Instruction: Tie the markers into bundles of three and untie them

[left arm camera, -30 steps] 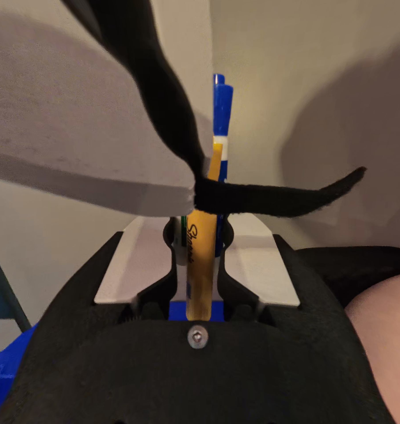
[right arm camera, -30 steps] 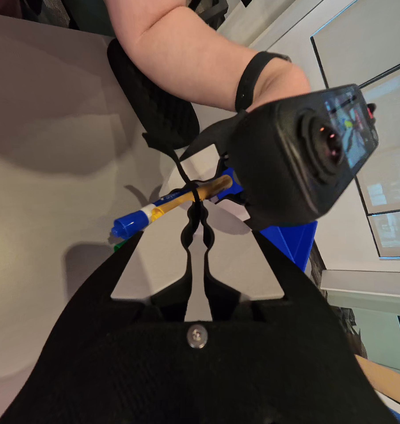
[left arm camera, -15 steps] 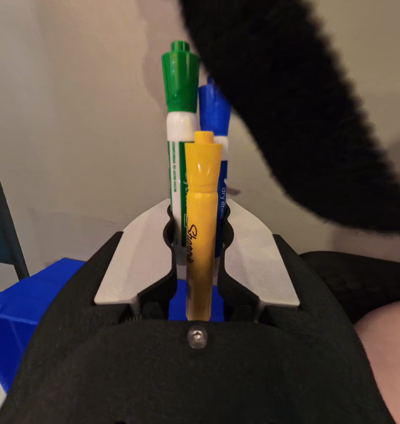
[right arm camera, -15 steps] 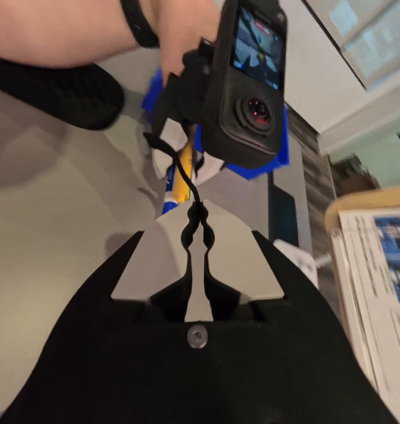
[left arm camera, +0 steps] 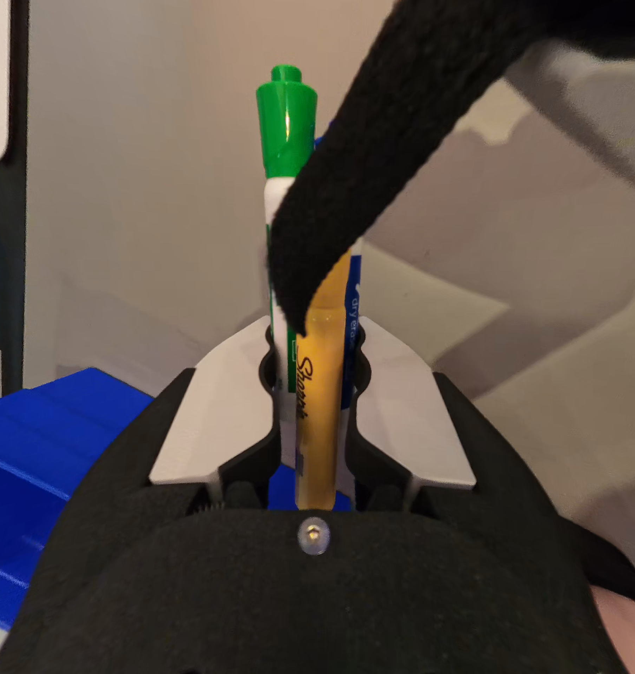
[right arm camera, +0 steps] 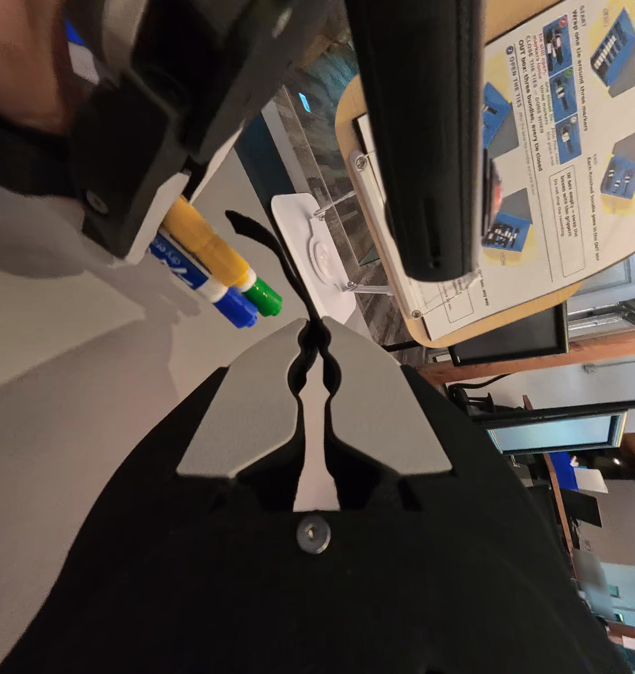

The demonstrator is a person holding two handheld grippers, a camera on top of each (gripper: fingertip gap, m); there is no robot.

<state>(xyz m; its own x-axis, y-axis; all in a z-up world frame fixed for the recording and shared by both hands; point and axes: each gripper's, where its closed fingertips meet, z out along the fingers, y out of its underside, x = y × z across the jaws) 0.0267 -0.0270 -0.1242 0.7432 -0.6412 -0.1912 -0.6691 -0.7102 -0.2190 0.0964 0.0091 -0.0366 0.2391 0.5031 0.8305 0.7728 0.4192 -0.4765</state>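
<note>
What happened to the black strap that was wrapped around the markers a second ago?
The black strap came off the markers: a second ago it was cinched round them, now it hangs free beside them, pulled away by the right tool, which stays shut on its end. The left tool stays clamped on the green marker, blue marker and yellow marker.

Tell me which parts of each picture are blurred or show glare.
Left wrist view: the black strap near the lens is soft, and a small glare streak sits on the green marker cap. Right wrist view: the left gripper at upper left is motion-blurred.
</note>
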